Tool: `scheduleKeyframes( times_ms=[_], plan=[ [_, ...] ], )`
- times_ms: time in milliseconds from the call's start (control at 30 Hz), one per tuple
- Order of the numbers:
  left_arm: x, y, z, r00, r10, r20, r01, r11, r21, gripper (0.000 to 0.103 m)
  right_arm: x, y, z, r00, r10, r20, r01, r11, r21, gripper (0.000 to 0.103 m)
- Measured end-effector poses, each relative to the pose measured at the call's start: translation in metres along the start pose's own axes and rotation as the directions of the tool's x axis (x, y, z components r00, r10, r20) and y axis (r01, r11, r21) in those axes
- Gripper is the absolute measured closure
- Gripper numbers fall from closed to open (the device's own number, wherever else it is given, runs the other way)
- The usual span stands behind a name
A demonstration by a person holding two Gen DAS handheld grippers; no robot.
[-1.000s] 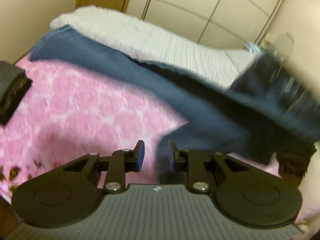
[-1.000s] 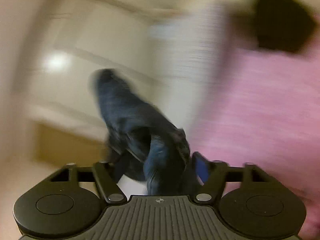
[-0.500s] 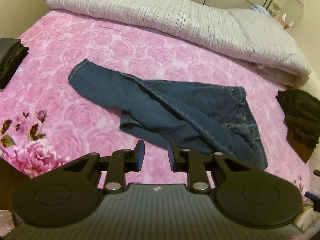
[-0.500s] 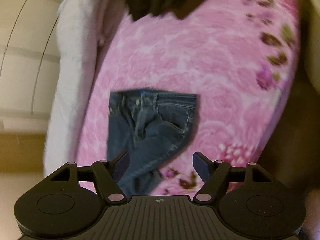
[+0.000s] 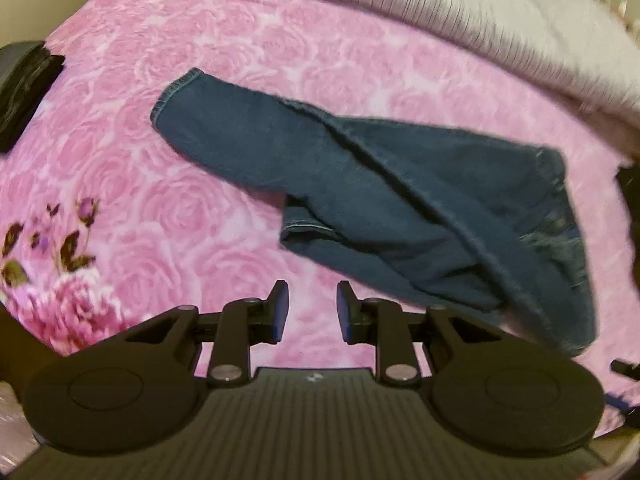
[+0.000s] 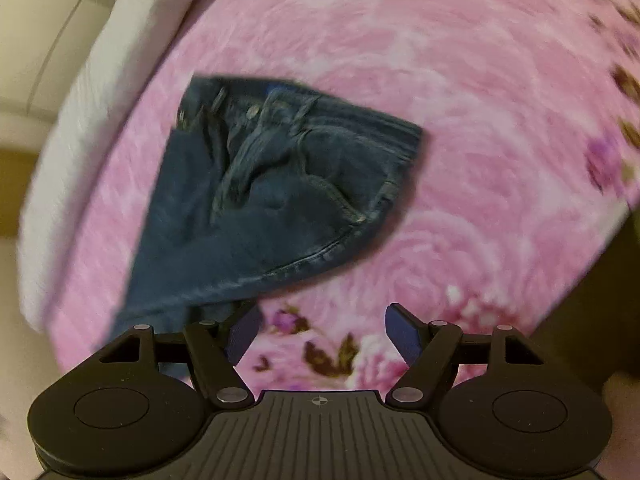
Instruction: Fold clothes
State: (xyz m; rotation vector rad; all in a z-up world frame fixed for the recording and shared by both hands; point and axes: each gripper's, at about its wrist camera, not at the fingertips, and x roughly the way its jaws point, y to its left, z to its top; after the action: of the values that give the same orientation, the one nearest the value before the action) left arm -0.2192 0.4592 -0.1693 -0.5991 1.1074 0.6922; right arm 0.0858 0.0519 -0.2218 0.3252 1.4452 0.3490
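Note:
A pair of dark blue jeans (image 5: 400,192) lies crumpled on the pink rose-patterned blanket (image 5: 240,60), legs stretched to the left, one leg folded under. In the right wrist view the jeans' waist end (image 6: 272,184) with button and pocket shows. My left gripper (image 5: 312,312) is open and empty, just short of the folded leg hem. My right gripper (image 6: 322,334) is open wide and empty, hovering near the jeans' lower edge above the blanket (image 6: 480,120).
A rolled whitish quilt (image 5: 460,12) lies along the far side of the bed; it also shows in the right wrist view (image 6: 104,100). A dark folded garment (image 5: 24,88) sits at the left edge. Another dark item (image 5: 630,216) lies at the right edge.
A second ago my right gripper held the jeans in the air; they have dropped onto the blanket and it stands open. Both grippers have moved closer to the jeans.

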Motion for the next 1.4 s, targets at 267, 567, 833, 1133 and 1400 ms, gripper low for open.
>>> scheduleKeyframes(
  times_ms=[267,567,833,1133,1400],
  plan=[
    [0.061,0.015,0.059,0.997,-0.042,-0.059,0.041,0.999,-0.031,0.080,0.064,0.040,-0.005,0.997,-0.070,-0.011,0.070,0.998,0.001,0.030],
    [0.147,0.056,0.146,0.992,-0.090,-0.086,0.069,0.973,-0.219,0.080,0.086,0.007,0.015,0.987,-0.154,0.054,0.139,0.967,0.213,0.030],
    [0.213,0.075,0.200,0.988,-0.128,-0.086,0.080,0.903,-0.423,0.080,0.109,-0.011,0.031,0.971,-0.229,0.064,0.200,0.934,0.297,0.030],
    [0.268,0.079,0.233,0.982,-0.121,-0.143,0.031,0.856,-0.516,0.075,0.108,-0.017,0.022,0.974,-0.210,0.088,0.176,0.939,0.295,0.030],
    [0.251,0.060,0.224,0.995,-0.067,-0.073,0.037,0.935,-0.353,0.095,0.094,-0.027,0.020,0.971,-0.209,0.115,0.165,0.937,0.308,0.030]
  ],
)
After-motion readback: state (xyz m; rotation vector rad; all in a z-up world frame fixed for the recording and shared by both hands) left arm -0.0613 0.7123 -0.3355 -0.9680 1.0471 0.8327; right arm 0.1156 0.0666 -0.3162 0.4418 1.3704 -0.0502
